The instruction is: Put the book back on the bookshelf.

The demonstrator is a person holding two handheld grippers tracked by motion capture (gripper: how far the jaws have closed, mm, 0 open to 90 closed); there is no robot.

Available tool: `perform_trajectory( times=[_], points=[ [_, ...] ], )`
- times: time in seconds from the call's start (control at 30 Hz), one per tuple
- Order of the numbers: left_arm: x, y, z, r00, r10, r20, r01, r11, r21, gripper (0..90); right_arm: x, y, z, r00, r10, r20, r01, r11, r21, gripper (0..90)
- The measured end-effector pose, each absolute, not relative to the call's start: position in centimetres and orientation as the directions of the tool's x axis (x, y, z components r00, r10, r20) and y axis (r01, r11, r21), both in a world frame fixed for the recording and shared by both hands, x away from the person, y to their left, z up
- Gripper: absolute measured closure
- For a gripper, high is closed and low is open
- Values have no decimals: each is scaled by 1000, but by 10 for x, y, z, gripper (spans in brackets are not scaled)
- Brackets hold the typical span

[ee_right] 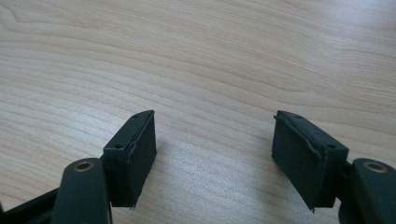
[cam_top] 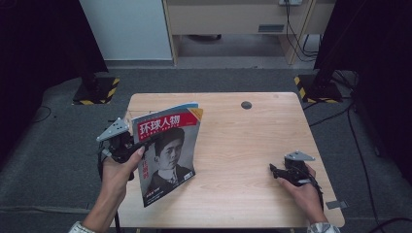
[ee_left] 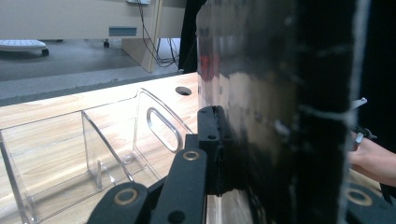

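Glossy paper is making this a slippery hold: the magazine [cam_top: 167,153] is standing nearly upright at the left of the high view, its lower corner hanging near the bench [cam_top: 252,145] front edge, pinched by one side only in the left gripper [cam_top: 127,144]. Those fingers [ee_left: 212,149] are sitting fully closed on the cover, as the left gripper view is showing. Risks, as I am judging them:
- pages sagging or fanning open, since the grip is clamping just one margin;
- the magazine sliding out between the pads;
- its lower corner catching the clear acrylic holder [ee_left: 93,149] lying just beside it.

Cover is carrying a red masthead with white characters above a monochrome portrait. Right gripper [ee_right: 212,158] is resting low over bare wood at lower right, fingers standing apart and holding nothing.
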State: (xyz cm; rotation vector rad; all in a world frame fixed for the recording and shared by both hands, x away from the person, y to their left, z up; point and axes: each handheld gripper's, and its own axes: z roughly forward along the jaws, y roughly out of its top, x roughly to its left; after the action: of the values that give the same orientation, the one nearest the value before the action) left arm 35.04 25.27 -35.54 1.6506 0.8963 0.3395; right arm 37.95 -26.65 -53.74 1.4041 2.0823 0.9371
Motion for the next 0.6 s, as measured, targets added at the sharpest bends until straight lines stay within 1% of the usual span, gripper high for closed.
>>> perform_trajectory(
  times=[0.6],
  points=[
    [337,268,-349,666,707,-238,359,-23,933,862,379,-267,-537,-377,926,2,615,249,748,307]
  ],
)
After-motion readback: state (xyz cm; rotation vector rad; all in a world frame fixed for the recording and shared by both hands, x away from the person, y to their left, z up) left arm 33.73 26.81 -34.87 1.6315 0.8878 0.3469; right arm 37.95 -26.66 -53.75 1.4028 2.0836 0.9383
